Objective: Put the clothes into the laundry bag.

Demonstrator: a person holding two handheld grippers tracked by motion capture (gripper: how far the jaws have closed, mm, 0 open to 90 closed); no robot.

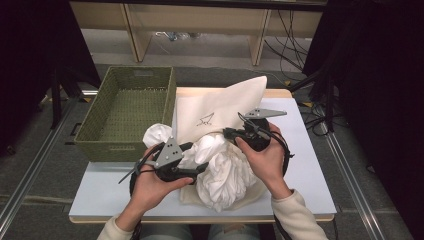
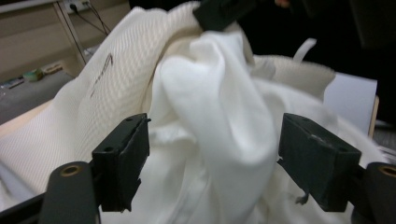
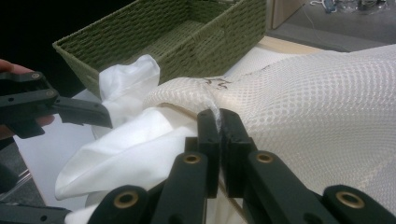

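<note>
A cream mesh bag [image 1: 215,107] with a small bird drawing lies across the table. A bunched white cloth [image 1: 225,172] spills from its near end. My left gripper [image 1: 201,167] points right into the cloth. In the left gripper view its jaws stand wide open, with a fold of the white cloth [image 2: 210,93] between the pads [image 2: 123,163] and not pressed by them. My right gripper [image 1: 227,133] points left at the bag's edge. In the right gripper view its jaws are shut [image 3: 218,126] on the rim of the mesh bag [image 3: 317,107], just above the white cloth [image 3: 130,149].
A green woven basket [image 1: 107,145] stands at the table's back left, with part of the white cloth against its near right corner. The pale table top [image 1: 310,185] is bare to the right of the hands. Cables and wooden shelving lie beyond the table.
</note>
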